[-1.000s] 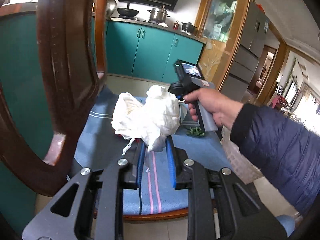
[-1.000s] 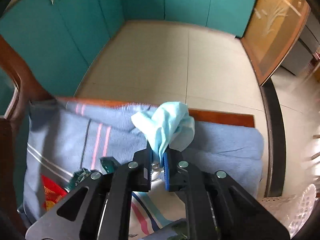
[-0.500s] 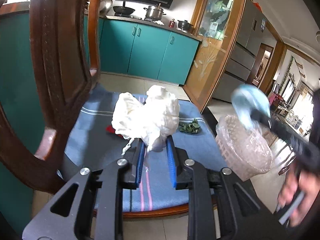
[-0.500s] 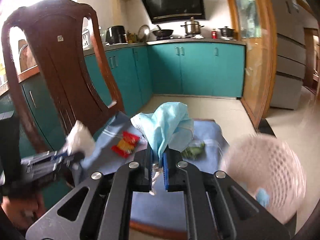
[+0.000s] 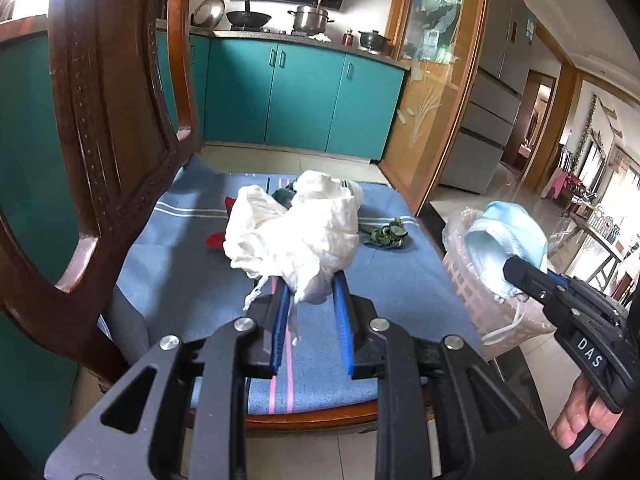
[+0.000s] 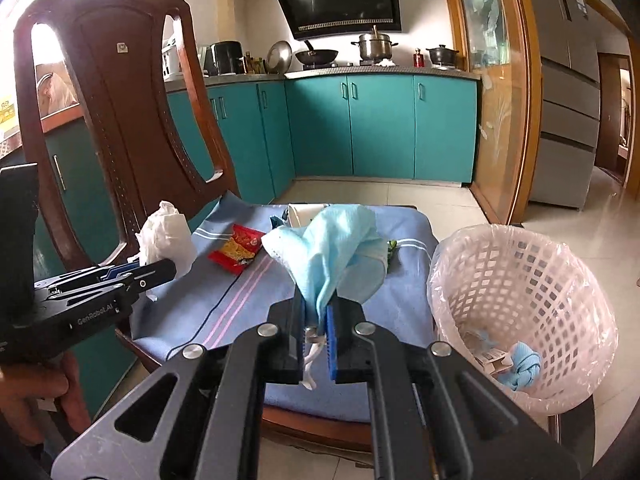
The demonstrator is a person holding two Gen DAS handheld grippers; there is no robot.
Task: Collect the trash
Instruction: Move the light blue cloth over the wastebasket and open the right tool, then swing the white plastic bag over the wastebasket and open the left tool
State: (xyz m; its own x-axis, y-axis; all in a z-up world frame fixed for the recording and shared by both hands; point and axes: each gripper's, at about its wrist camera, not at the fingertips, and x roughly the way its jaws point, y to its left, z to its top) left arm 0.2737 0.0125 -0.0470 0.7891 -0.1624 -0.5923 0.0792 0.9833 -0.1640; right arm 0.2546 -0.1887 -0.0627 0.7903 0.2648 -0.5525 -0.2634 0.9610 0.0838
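My left gripper [image 5: 308,292] is shut on a crumpled white tissue [image 5: 296,232] and holds it above the chair's blue cushion [image 5: 192,280]; it also shows in the right wrist view [image 6: 166,236]. My right gripper [image 6: 316,312] is shut on a light blue face mask [image 6: 332,248]; in the left wrist view the mask [image 5: 508,236] hangs over the pink waste basket [image 5: 476,292]. The basket [image 6: 520,280], lined with clear plastic, stands right of the chair and holds some trash. A red snack wrapper [image 6: 238,250] and green leaves [image 5: 386,234] lie on the cushion.
The dark wooden chair back [image 6: 120,120] rises at the left. Teal kitchen cabinets [image 6: 380,128] stand behind, across a tiled floor [image 6: 580,232]. Another white item [image 6: 300,214] lies at the cushion's far edge.
My right gripper has swung away from the cushion with the mask and now holds it by the basket. My left gripper stays put with the tissue.
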